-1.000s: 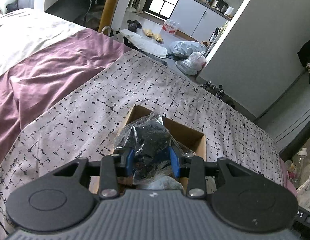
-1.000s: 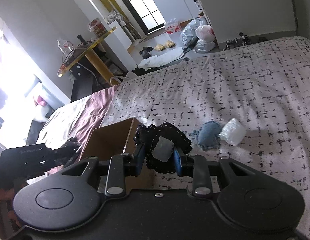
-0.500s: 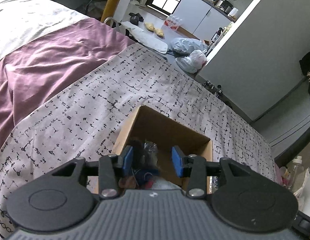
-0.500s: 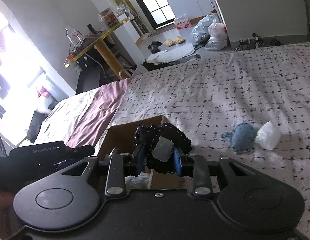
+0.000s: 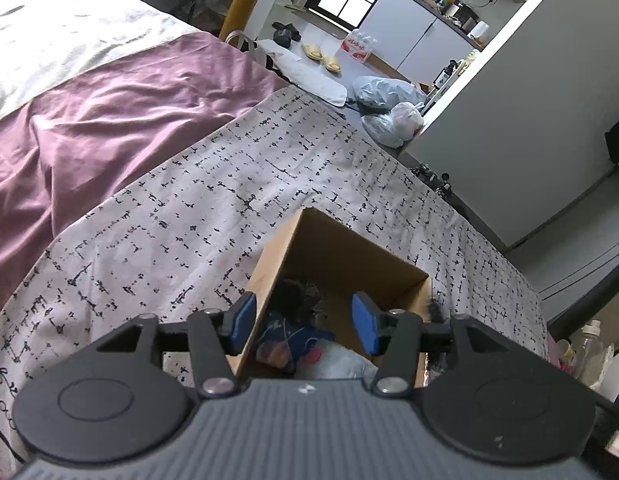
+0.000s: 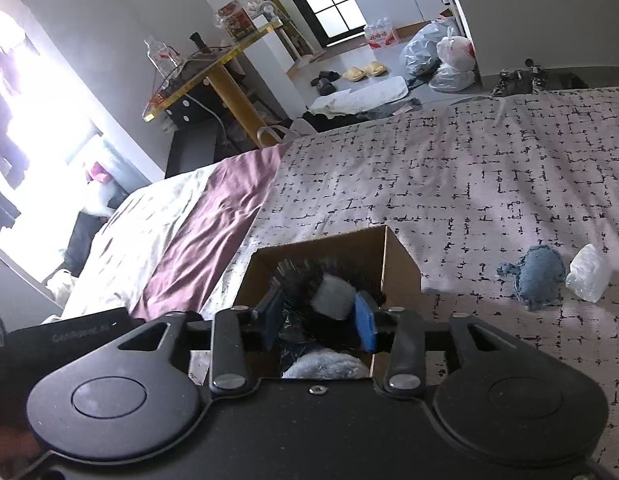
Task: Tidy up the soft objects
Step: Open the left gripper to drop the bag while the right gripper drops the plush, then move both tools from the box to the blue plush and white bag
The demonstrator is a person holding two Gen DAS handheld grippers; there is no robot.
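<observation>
I held both tongs over the cardboard box [image 6: 401, 260] on the patterned bedspread [image 6: 489, 184], because it served as the collecting bin. The left gripper [image 5: 303, 322] stood open and empty, its jaws having just spread above the box's near corner. The right gripper [image 6: 319, 320] had likewise just widened, its pads apart from the black-and-grey soft item [image 6: 329, 292], which lay in the box. I counted one box and two pieces not yet collected, at three o'clock from it: one blue fabric bundle [image 6: 537, 276] and one white packet [image 6: 589, 278].
</observation>
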